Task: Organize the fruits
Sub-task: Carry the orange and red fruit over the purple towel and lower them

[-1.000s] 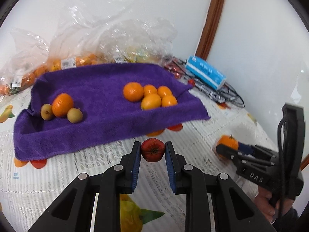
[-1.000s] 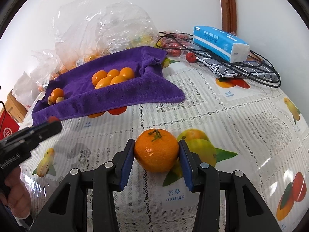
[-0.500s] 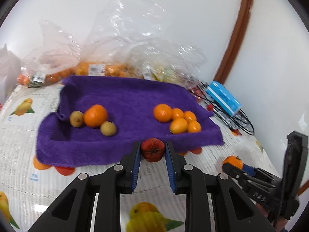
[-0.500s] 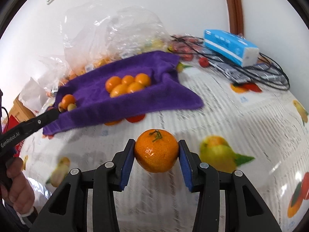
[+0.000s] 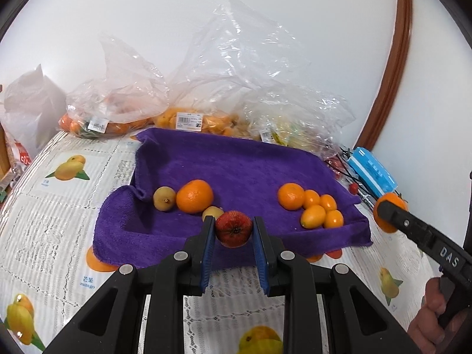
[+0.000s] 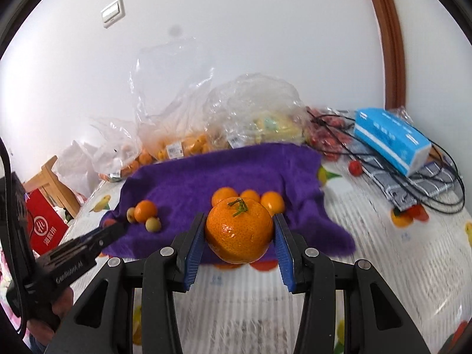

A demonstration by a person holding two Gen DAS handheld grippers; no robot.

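Observation:
My left gripper is shut on a small red fruit, held above the near edge of the purple towel. On the towel lie a large orange between two small yellow-green fruits, and further right a group of small oranges. My right gripper is shut on a stemmed tangerine, lifted off the table in front of the towel. In the left wrist view that tangerine shows at the right edge, partly hidden by the gripper's finger.
Clear plastic bags of fruit stand behind the towel against the wall. A blue tissue pack, black cables and small red fruits lie at the right. A red box and wooden frame stand left of the table.
The right gripper has lifted the tangerine off the table and brought it toward the towel. The left gripper carried the red fruit closer to the towel's near edge and rolled somewhat.

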